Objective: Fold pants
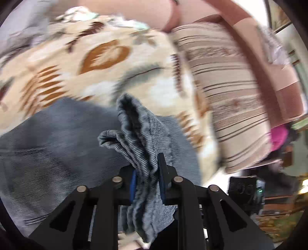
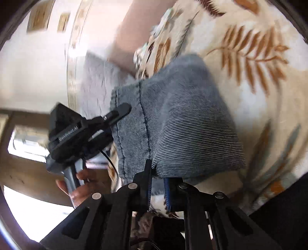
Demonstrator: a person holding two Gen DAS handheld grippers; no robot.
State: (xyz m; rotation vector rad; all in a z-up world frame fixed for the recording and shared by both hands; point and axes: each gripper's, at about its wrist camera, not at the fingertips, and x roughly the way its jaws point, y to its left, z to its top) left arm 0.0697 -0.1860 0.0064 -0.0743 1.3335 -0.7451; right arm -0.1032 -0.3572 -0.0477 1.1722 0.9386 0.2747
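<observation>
Grey ribbed pants (image 1: 57, 138) lie on a cream blanket with brown leaf print (image 1: 100, 57). My left gripper (image 1: 147, 169) is shut on a bunched fold of the pants, which stands up between its blue pads. In the right wrist view the pants (image 2: 182, 115) drape toward the camera, and my right gripper (image 2: 156, 178) is shut on their near edge. The left gripper (image 2: 119, 113) shows there too, clamped on the stitched hem at the left, with a hand (image 2: 82, 184) holding it. The right gripper's body (image 1: 244, 190) appears low right in the left wrist view.
A striped beige cushion (image 1: 231, 100) lies right of the blanket, with pink fabric (image 1: 279, 138) beyond it. A pale grey cloth (image 2: 96, 77) sits by the blanket's (image 2: 250, 57) far edge, near a light wall (image 2: 38, 67). A pink bolster (image 1: 134, 11) lies behind.
</observation>
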